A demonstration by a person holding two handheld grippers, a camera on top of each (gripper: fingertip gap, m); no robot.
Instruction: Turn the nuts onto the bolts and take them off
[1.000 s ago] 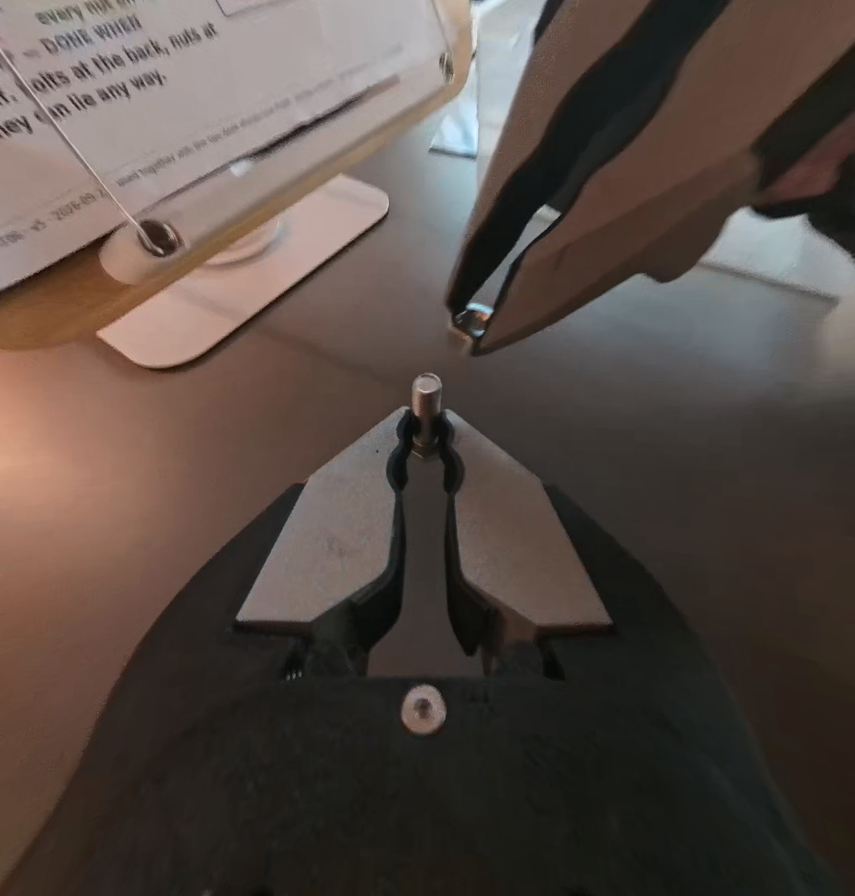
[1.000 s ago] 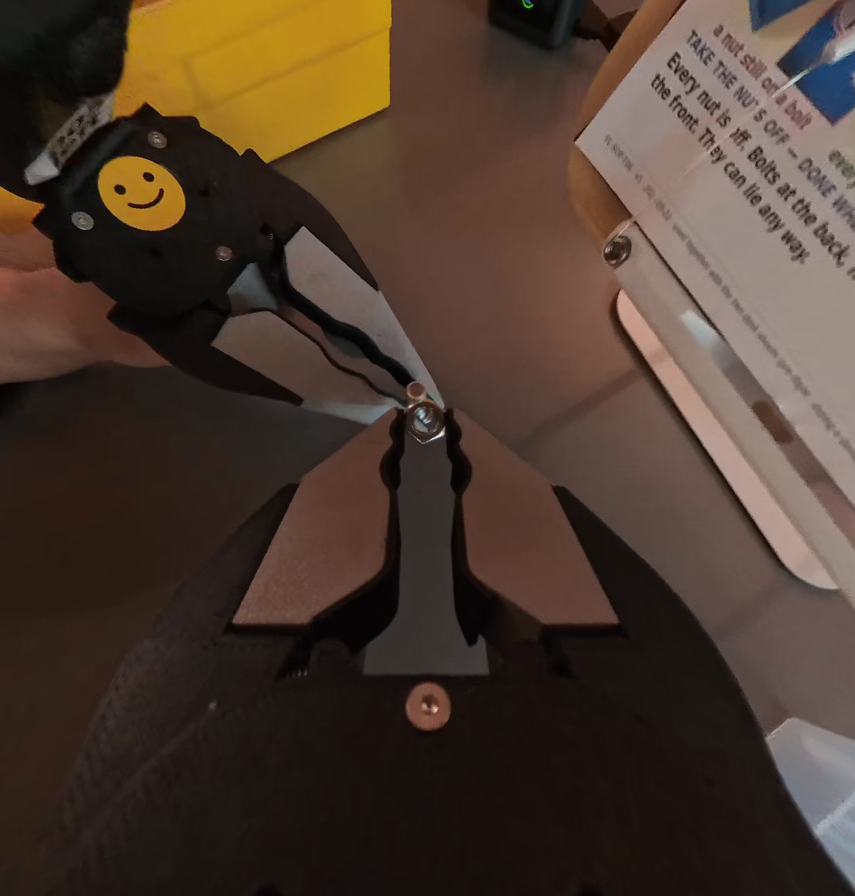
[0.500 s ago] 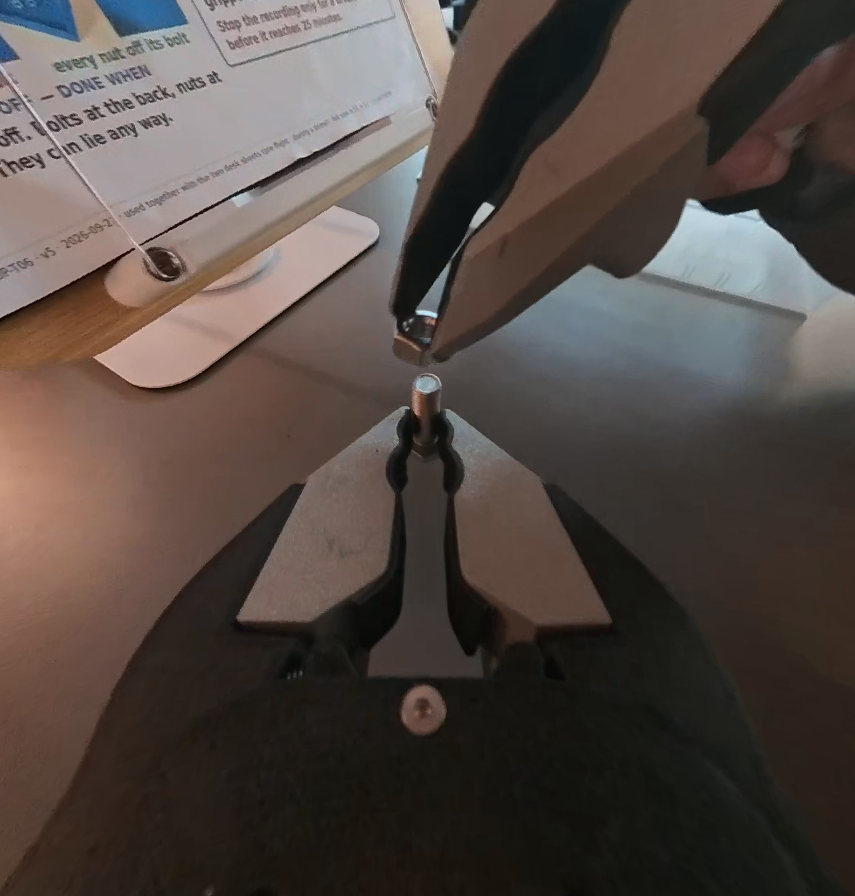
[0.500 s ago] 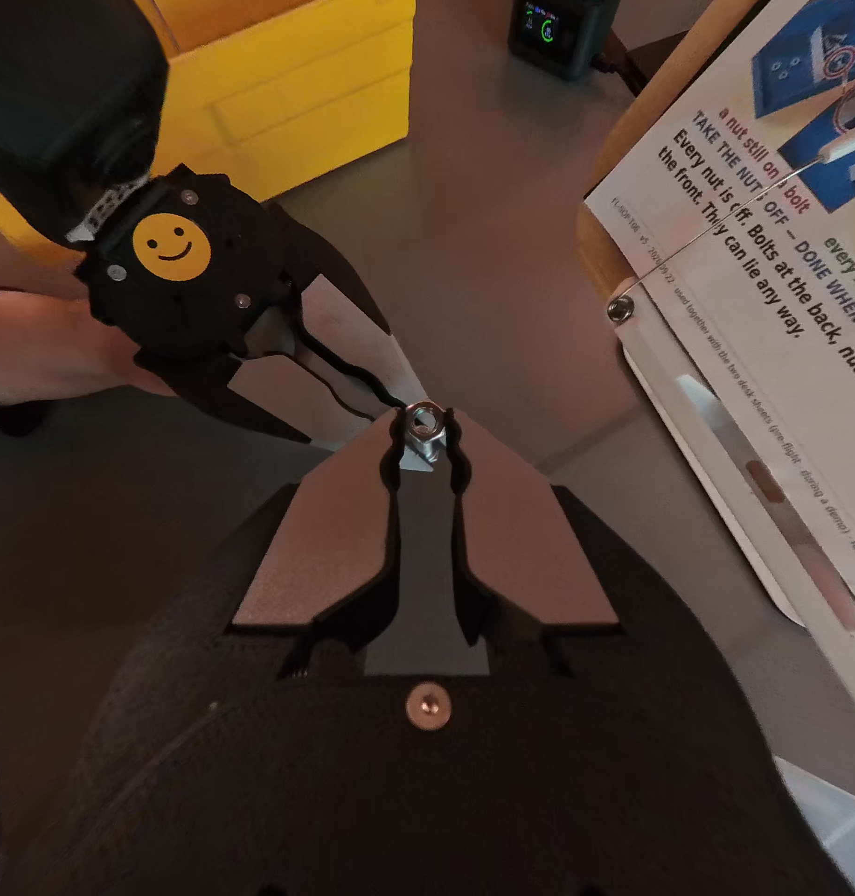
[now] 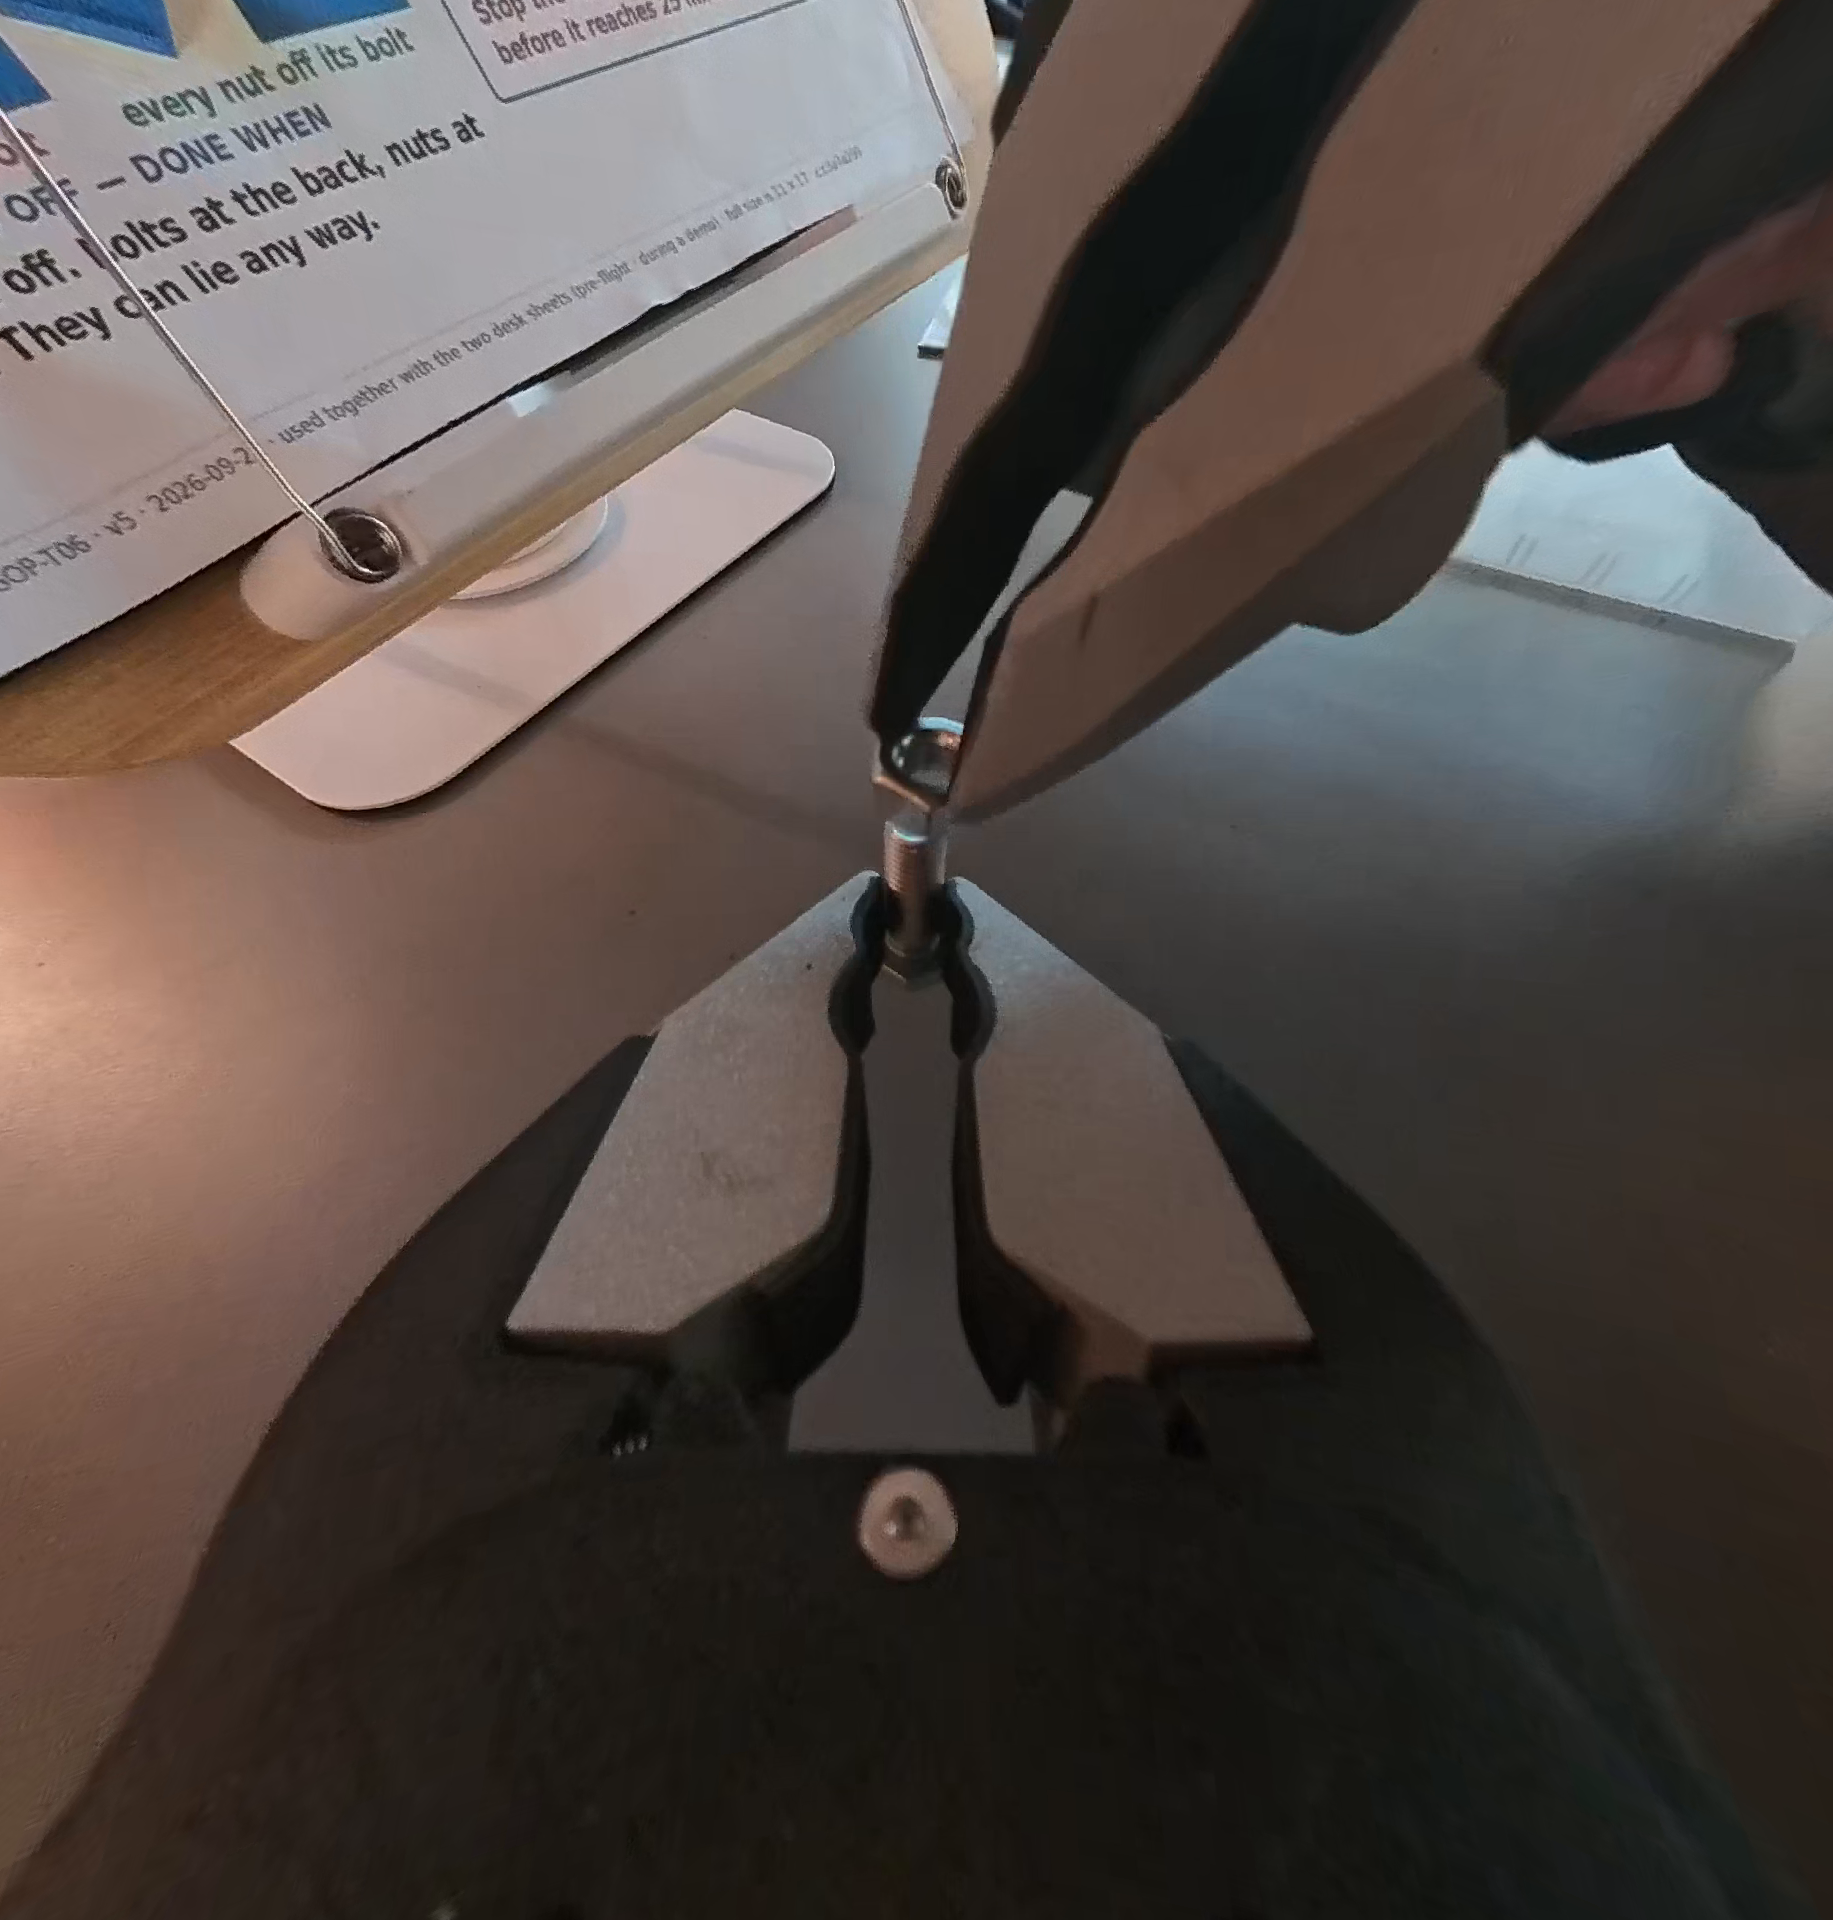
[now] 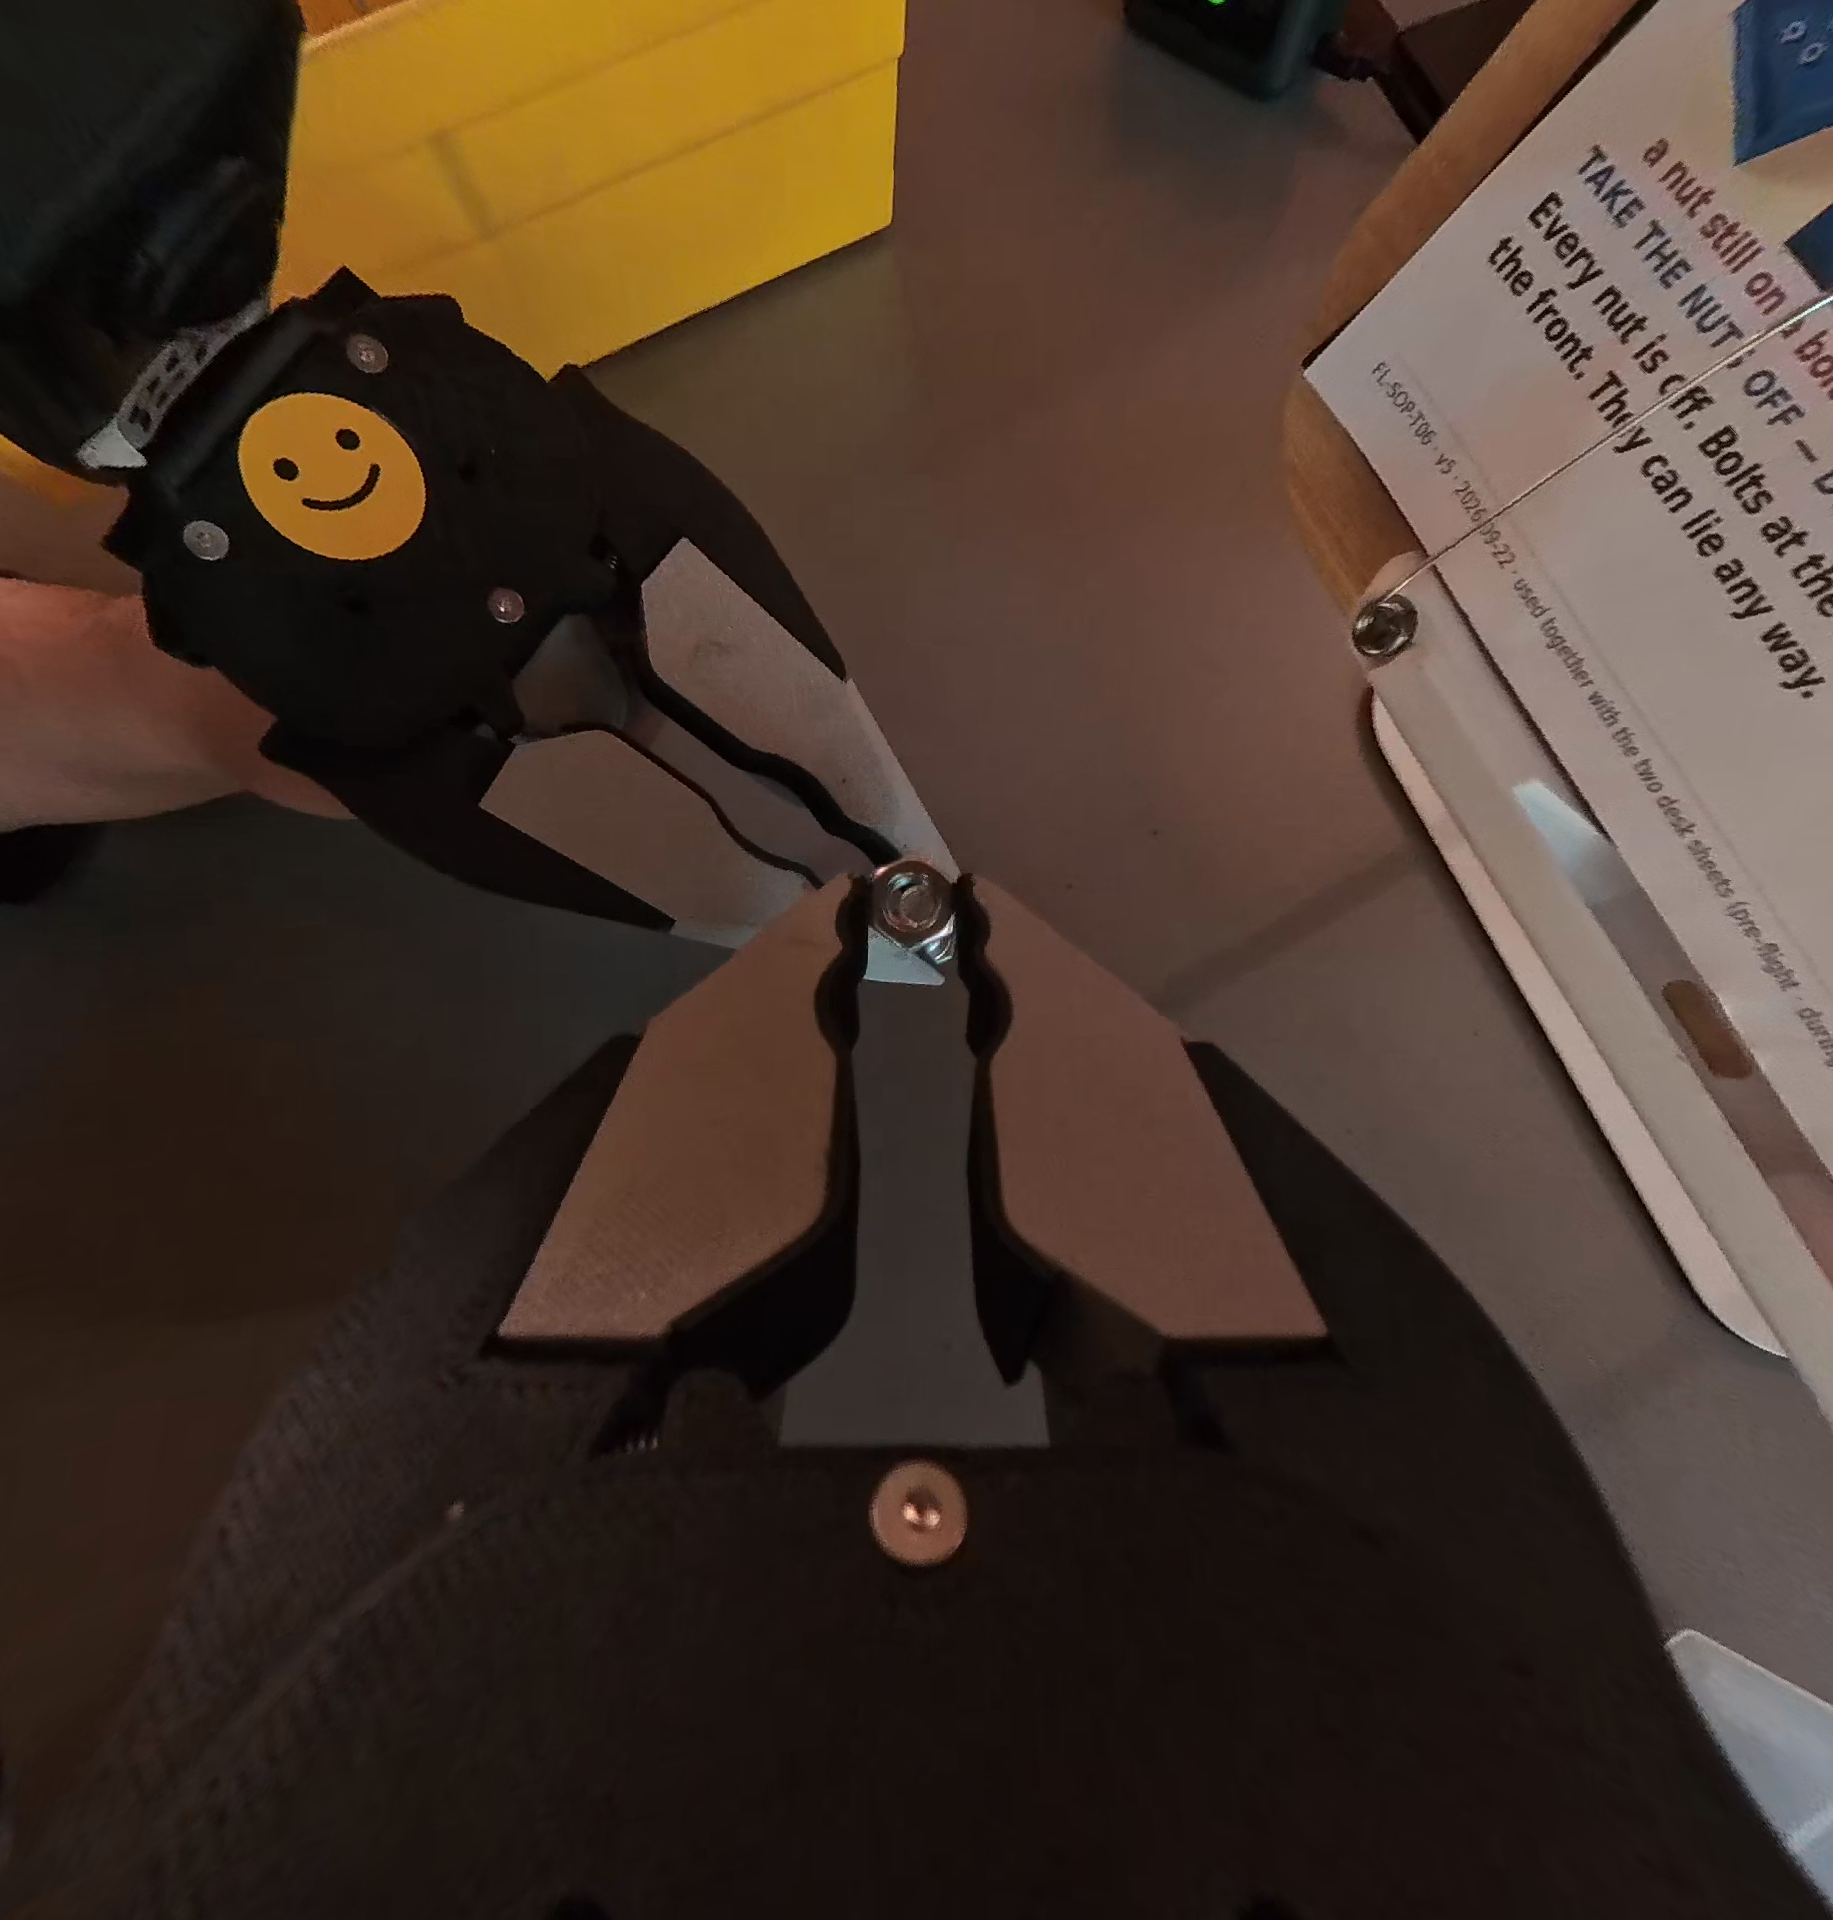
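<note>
My left gripper (image 5: 910, 920) is shut on a silver bolt (image 5: 907, 873) and holds it upright above the grey table, threaded end pointing away from me. My right gripper (image 6: 907, 904) is shut on a silver hex nut (image 6: 907, 902). In the left wrist view the right gripper (image 5: 917, 764) comes in from the upper right and holds the nut (image 5: 917, 753) right at the bolt's tip, touching or nearly so. In the right wrist view the bolt's end shows through the nut's hole, and the left gripper (image 6: 870, 862), with a yellow smiley sticker, reaches in from the left.
A wooden stand with a printed instruction sheet (image 5: 268, 260) on a white base plate (image 5: 538, 623) stands close behind; it also shows in the right wrist view (image 6: 1670, 520). A yellow bin (image 6: 600, 156) sits at the back left. A hand (image 6: 39, 707) holds the left gripper. Some 4 cm of space lies between my two pairs of fingers.
The right gripper has brought the nut down and leftward from beside the bolt onto its tip. The left gripper has kept hold of the bolt.
</note>
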